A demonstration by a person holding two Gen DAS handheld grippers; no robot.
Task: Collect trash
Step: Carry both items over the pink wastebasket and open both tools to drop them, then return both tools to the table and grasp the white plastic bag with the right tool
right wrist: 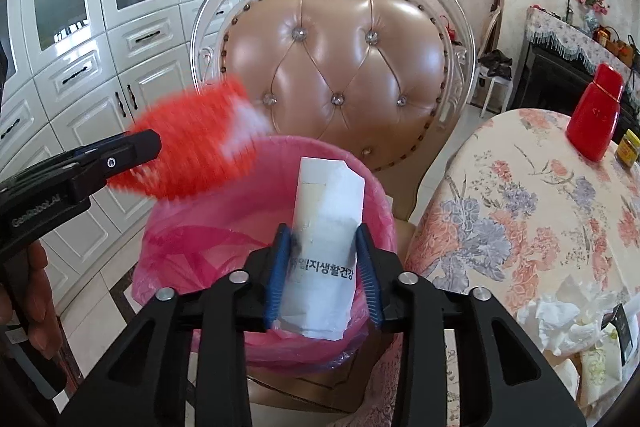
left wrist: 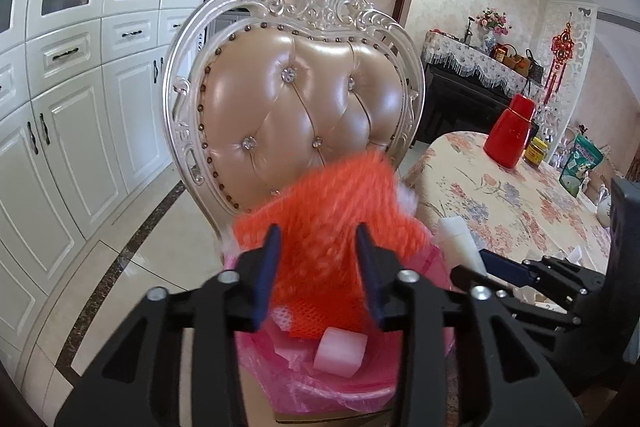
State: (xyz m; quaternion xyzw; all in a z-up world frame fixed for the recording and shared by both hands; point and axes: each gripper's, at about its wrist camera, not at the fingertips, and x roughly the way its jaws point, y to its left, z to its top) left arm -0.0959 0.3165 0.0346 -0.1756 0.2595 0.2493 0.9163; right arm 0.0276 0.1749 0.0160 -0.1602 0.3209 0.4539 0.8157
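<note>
A bin lined with a pink bag (right wrist: 248, 227) stands on a chair seat; it also shows in the left wrist view (left wrist: 320, 387). My left gripper (left wrist: 318, 247) has its jaws apart around an orange mesh net (left wrist: 332, 211), which is motion-blurred over the bin; the net also shows in the right wrist view (right wrist: 196, 143). My right gripper (right wrist: 322, 255) is shut on a white tube with Korean print (right wrist: 326, 239), held over the bin's near rim. A white foam piece (left wrist: 340, 353) lies inside the bin.
A tufted beige chair back (right wrist: 340, 67) rises behind the bin. A round table with a floral cloth (right wrist: 520, 227) is at the right, with a red flask (right wrist: 596, 115), a jar (right wrist: 628, 147) and crumpled tissues (right wrist: 560, 315). White cabinets (left wrist: 60, 107) line the left.
</note>
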